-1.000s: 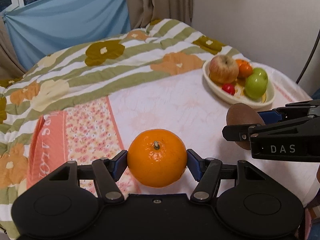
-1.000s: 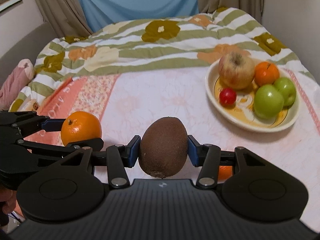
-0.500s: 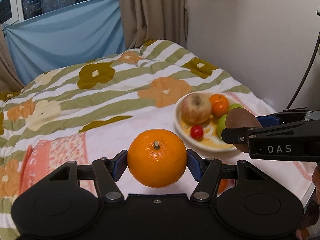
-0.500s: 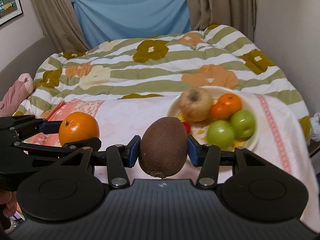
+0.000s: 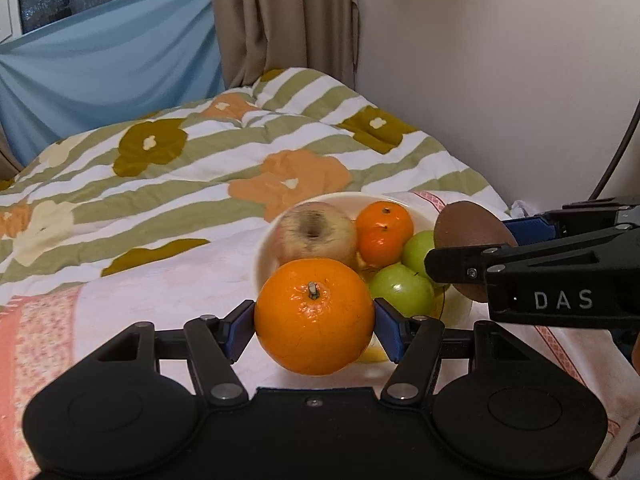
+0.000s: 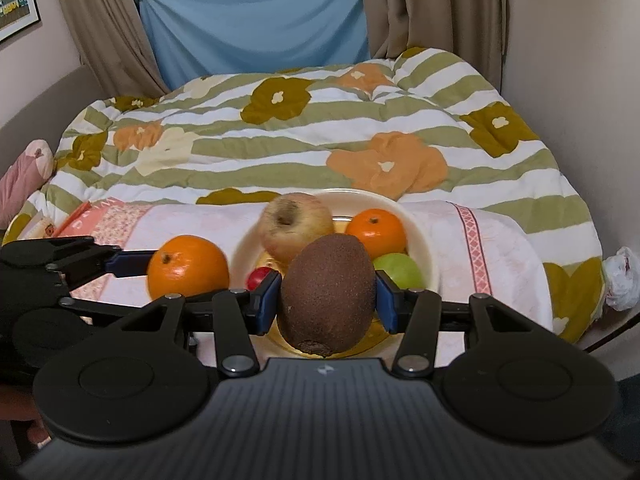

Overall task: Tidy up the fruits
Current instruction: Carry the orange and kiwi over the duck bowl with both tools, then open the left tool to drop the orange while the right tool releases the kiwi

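My left gripper (image 5: 315, 326) is shut on an orange (image 5: 315, 316) and holds it above the near edge of a cream fruit bowl (image 5: 264, 244). My right gripper (image 6: 327, 304) is shut on a brown kiwi (image 6: 327, 294), held over the same bowl (image 6: 418, 224). The bowl holds a pale apple (image 5: 316, 232), a small orange (image 5: 384, 232), two green apples (image 5: 402, 292) and a small red fruit (image 6: 258, 278). In the right wrist view the left gripper's orange (image 6: 188, 266) is just left of the bowl. The kiwi (image 5: 470, 236) shows at right in the left wrist view.
The bowl sits on a pink patterned cloth (image 5: 160, 288) over a floral striped quilt (image 6: 280, 140). A wall (image 5: 500, 80) is close on the right, curtains (image 6: 248, 16) behind. A pink pillow (image 6: 22, 176) lies at far left. A white plastic bag (image 6: 622, 276) is at the bed's right edge.
Both grippers have lifted and moved toward the bowl with their fruit. The bowl now sits directly in front of and below both, where it was off to the right.
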`<state>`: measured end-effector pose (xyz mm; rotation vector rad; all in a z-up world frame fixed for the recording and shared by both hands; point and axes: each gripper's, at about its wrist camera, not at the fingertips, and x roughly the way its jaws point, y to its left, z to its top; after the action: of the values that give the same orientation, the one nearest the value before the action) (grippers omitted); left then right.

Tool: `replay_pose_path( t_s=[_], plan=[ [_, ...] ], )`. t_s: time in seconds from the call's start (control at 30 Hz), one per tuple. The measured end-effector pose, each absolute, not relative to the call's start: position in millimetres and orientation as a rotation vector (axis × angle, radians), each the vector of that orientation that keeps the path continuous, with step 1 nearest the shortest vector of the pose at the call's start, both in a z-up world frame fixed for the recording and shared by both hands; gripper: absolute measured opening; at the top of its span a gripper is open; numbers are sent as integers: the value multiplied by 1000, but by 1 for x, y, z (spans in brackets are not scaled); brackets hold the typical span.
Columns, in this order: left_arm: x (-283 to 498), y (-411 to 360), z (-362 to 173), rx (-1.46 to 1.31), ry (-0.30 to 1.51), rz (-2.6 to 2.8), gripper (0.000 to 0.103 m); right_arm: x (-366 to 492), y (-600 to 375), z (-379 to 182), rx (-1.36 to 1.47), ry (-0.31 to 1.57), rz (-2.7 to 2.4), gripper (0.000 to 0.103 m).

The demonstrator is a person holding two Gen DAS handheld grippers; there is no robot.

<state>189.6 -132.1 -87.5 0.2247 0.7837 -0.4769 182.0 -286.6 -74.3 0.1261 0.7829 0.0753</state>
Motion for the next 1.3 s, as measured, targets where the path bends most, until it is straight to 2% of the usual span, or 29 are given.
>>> replay_pose_path(
  t_s=[0.33,0.37,0.43,0.47,0.93,1.3],
  plan=[
    [204,-159,-114,266,816,-449,69,197,-307,-89,114,804,120,64],
    [202,-159,-113,268,803,-446,72,198,-307,-89,115,805,122,64],
    [198,-159,-107,278,769,-441,92,198,-308,-89,120,809,125,64],
    [195,-159,-105,281,755,-440,94,198,-309,-89,121,809,126,64],
    [174,-130,-85,248,756,-383,94,217,-282,-78,77,775,197,64],
    [168,-109,-82,212,774,-313,94,243,-264,-92,37,775,246,64]
  ],
)
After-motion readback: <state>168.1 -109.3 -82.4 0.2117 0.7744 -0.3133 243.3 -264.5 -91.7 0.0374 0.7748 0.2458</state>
